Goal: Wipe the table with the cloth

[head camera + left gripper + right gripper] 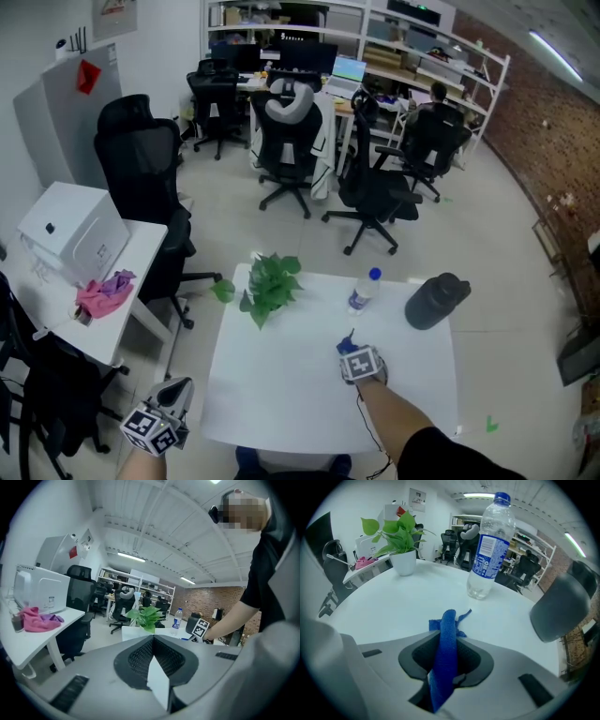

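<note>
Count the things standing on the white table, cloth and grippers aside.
3, all at the far edge of the table: a potted plant left, a water bottle middle, a dark container right. None looks hidden.

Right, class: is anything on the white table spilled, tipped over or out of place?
Nothing stands out. The potted plant and water bottle stand upright on the white table, no spill shows, and the right gripper holds the blue cloth bunched between its pads.

Office: swivel chairs (286, 141), monitors (307, 56), shelves (467, 58).
</note>
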Action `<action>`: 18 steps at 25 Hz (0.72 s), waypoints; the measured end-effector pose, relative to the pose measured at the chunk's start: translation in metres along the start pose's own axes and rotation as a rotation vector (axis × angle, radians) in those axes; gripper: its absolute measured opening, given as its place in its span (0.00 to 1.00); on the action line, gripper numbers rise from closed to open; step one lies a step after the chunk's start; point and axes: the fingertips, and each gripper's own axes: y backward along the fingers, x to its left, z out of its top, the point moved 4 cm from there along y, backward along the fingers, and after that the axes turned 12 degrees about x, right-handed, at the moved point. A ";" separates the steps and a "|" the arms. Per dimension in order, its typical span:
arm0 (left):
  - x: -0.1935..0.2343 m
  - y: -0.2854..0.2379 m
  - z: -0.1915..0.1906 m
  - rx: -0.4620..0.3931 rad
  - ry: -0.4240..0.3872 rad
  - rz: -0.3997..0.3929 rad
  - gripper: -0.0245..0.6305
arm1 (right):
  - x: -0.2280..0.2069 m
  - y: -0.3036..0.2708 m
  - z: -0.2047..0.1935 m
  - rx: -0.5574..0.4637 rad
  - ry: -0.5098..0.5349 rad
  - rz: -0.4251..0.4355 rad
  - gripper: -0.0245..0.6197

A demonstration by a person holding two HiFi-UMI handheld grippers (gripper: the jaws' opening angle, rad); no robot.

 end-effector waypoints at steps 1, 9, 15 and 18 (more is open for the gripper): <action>0.005 -0.008 0.005 -0.005 -0.011 -0.001 0.04 | 0.002 -0.001 0.001 0.004 -0.002 0.005 0.16; 0.022 -0.051 0.029 -0.013 -0.031 -0.028 0.04 | 0.033 -0.005 0.023 -0.016 0.028 0.039 0.15; 0.016 -0.060 0.025 -0.012 -0.033 -0.058 0.04 | 0.080 -0.008 0.043 -0.034 0.089 0.099 0.15; 0.014 -0.060 0.024 -0.012 -0.031 -0.062 0.04 | 0.109 -0.008 0.053 -0.043 0.154 0.128 0.15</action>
